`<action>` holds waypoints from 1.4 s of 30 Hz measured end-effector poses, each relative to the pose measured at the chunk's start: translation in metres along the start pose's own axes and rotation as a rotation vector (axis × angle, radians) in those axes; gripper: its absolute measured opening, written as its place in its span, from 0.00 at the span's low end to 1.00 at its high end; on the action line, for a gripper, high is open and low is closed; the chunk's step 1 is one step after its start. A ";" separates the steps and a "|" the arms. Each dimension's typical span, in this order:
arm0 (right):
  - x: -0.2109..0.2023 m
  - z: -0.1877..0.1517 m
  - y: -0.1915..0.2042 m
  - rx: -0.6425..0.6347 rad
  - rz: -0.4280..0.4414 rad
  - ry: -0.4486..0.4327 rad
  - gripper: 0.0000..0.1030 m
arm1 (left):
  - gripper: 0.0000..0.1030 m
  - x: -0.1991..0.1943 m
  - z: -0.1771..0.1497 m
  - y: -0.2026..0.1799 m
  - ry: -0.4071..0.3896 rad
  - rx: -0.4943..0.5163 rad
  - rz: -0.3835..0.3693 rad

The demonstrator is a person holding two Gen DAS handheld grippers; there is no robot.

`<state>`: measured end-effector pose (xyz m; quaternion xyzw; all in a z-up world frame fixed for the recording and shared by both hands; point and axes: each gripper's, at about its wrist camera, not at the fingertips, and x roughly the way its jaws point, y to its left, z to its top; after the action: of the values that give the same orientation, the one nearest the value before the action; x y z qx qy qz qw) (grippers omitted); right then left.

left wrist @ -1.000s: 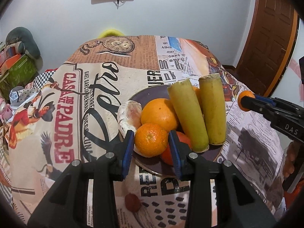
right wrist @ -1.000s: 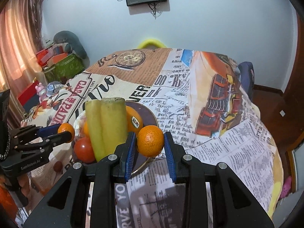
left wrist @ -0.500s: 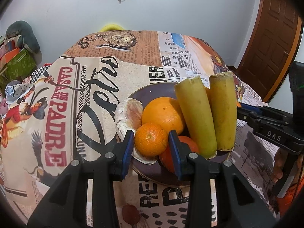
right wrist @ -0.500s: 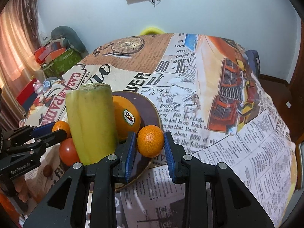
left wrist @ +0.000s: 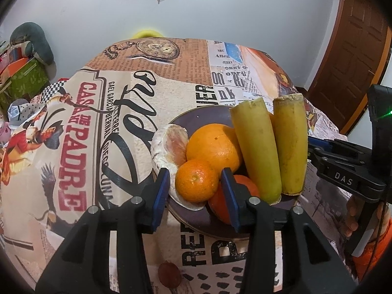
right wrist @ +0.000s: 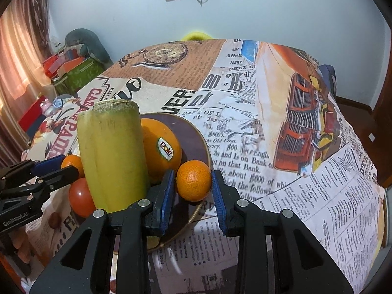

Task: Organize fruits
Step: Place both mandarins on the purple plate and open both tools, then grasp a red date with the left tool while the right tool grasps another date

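Note:
A dark plate (left wrist: 203, 118) holds a large orange (left wrist: 213, 147), two cut green-yellow stalks (left wrist: 257, 147), a red tomato (left wrist: 245, 183) and a peeled pomelo piece (left wrist: 169, 144). My left gripper (left wrist: 196, 186) is shut on a small mandarin (left wrist: 196, 183) over the plate's near side. My right gripper (right wrist: 193, 186) is shut on another mandarin (right wrist: 193, 180) over the plate's (right wrist: 196, 132) right rim, beside the Dole-stickered orange (right wrist: 159, 152). The left gripper (right wrist: 56, 169) shows at the left of the right wrist view.
The round table (left wrist: 98, 122) wears a printed newspaper-style cloth that drops off at the edges. A small brown fruit (left wrist: 169, 274) lies on the cloth in front of the plate. Boxes and toys (right wrist: 71, 71) stand beyond the left side. A wooden door (left wrist: 355, 49) is at the right.
Both grippers have moved closer in over the plate with their mandarins still held. The right gripper has come lower toward the plate's right rim.

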<state>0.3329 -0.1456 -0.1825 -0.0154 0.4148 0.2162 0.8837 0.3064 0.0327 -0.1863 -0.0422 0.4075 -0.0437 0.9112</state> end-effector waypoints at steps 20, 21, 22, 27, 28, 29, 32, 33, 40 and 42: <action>-0.071 -0.002 0.017 -0.046 -0.028 -0.069 0.33 | 0.52 -0.072 -0.003 -0.004 -0.061 0.012 0.027; -0.075 -0.003 0.020 -0.051 -0.026 -0.075 0.33 | 0.53 -0.077 -0.004 -0.004 -0.065 0.012 0.030; -0.080 -0.003 0.023 -0.055 -0.024 -0.082 0.33 | 0.53 -0.080 -0.005 -0.004 -0.068 0.014 0.033; -0.096 -0.012 0.035 -0.073 -0.015 -0.097 0.33 | 0.53 -0.096 -0.012 -0.002 -0.060 0.029 0.040; -0.097 -0.015 0.038 -0.079 -0.015 -0.094 0.33 | 0.53 -0.099 -0.014 -0.002 -0.058 0.031 0.040; -0.099 -0.018 0.041 -0.085 -0.016 -0.092 0.33 | 0.53 -0.102 -0.016 -0.002 -0.055 0.034 0.043; -0.102 -0.026 0.048 -0.099 -0.015 -0.083 0.33 | 0.57 -0.108 -0.022 -0.001 -0.045 0.039 0.051; -0.103 -0.028 0.050 -0.104 -0.014 -0.079 0.33 | 0.61 -0.109 -0.024 0.000 -0.043 0.040 0.058; -0.095 -0.042 0.059 -0.125 -0.006 -0.024 0.39 | 0.64 -0.100 -0.046 0.013 0.010 0.031 0.079; -0.091 -0.046 0.060 -0.122 -0.003 -0.010 0.45 | 0.64 -0.093 -0.052 0.017 0.033 0.017 0.068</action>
<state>0.2245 -0.1341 -0.1367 -0.0686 0.3964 0.2400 0.8835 0.2067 0.0584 -0.1536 -0.0197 0.4234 -0.0166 0.9056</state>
